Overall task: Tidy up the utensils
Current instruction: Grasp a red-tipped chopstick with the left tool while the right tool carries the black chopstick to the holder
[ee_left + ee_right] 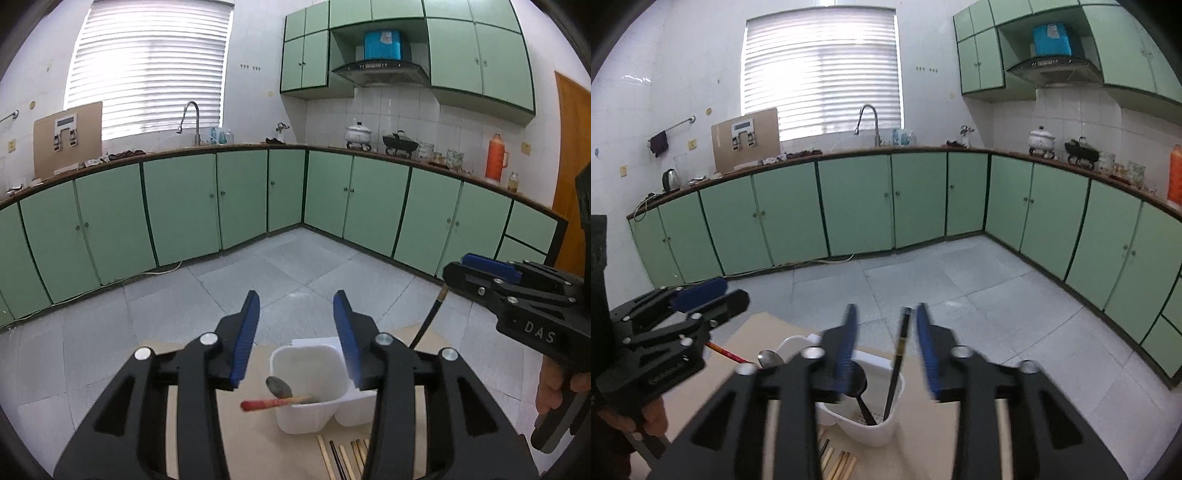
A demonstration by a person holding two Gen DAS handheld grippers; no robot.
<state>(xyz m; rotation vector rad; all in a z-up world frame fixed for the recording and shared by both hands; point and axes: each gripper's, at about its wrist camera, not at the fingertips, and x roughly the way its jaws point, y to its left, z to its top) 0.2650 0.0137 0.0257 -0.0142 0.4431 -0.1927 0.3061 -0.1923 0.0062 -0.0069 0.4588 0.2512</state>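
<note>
A white two-compartment holder [306,413] [886,428] stands on a beige board. In its left compartment a metal spoon [279,386] [768,357] and a red-tipped chopstick [273,403] [727,354] lean over the rim. My left gripper [295,295] [735,291] hovers open above them, nothing between its pads. The right compartment holds a black spoon [858,384] and a black chopstick [899,362] [430,317] standing tilted. My right gripper [886,308] [458,271] is open around that chopstick's top, which stands close to the right pad without touching it.
Several loose wooden and black chopsticks [347,458] [838,461] lie on the beige board [258,443] just in front of the holder. The board's far edge drops to a grey tiled floor. Green kitchen cabinets line the walls behind. A hand [554,387] grips the right tool's handle.
</note>
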